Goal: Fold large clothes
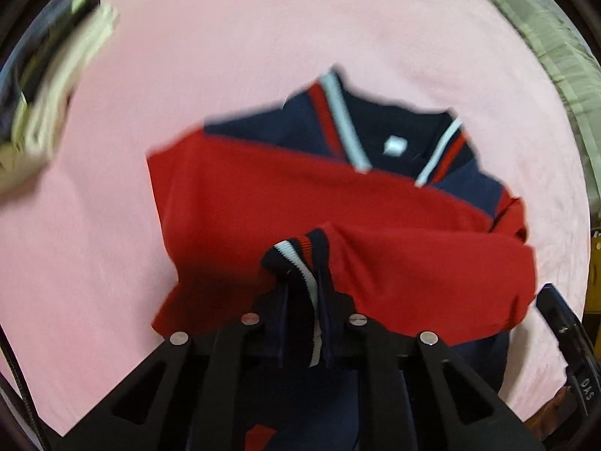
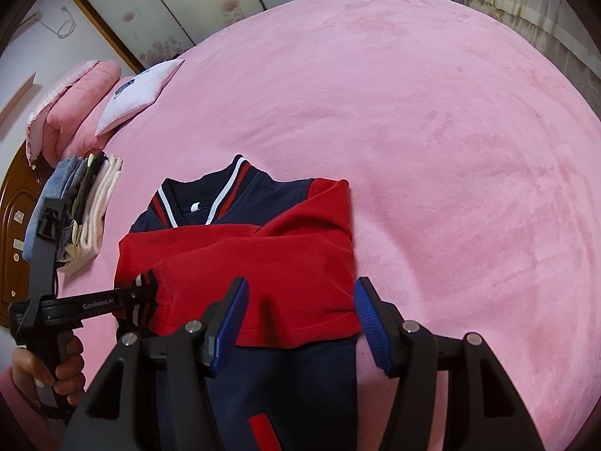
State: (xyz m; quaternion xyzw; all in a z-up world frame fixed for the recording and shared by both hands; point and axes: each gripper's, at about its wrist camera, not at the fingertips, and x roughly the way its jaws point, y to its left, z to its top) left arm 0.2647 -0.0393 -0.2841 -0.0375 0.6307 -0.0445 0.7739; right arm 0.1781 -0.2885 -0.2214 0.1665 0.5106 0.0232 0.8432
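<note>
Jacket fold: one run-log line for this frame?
stage: sleeves folded across jacket | left gripper: shut on sleeve cuff | right gripper: open, straddling red fold | surface: pink bed

Jacket hem (image 2: 263, 413) cut off below

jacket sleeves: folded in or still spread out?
Folded in. Both red sleeves lie crossed over the jacket chest below the collar; the left tongs pinch one striped cuff.

Black gripper (image 2: 300, 323), ridged blue fingers (image 2: 370, 314)
</note>
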